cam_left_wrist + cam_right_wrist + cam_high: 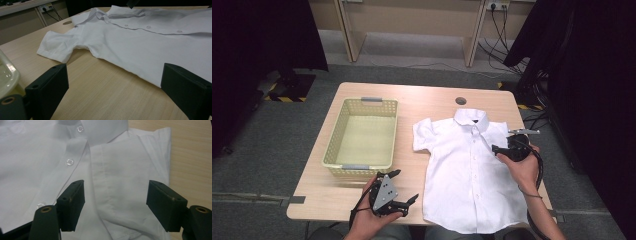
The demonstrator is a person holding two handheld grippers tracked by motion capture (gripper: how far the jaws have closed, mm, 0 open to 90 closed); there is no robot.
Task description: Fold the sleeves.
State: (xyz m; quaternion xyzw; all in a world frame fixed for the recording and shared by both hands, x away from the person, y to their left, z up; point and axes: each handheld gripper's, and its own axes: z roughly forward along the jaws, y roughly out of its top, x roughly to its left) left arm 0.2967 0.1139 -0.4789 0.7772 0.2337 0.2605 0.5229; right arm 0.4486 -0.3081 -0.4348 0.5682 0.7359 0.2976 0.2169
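The wooden table (362, 200) carries a pale yellow basket (362, 132) on its left part and a white short-sleeved shirt (467, 170) on its right part, lying flat with the buttoned front up and the collar away from the person. The shirt looks light, thin and very soft, so it probably folds and slides easily on the smooth wood, and a pinch on a single layer may slip. A double layer, such as the sleeve hem, the shoulder seam or the collar, seems the better place to take hold. The right sleeve is already folded over the chest. The right gripper (115, 205) hovers above this folded sleeve with its jaws spread, pinching nothing. The left gripper (112, 87) waits near the shirt's left edge, jaws also wide apart and empty.
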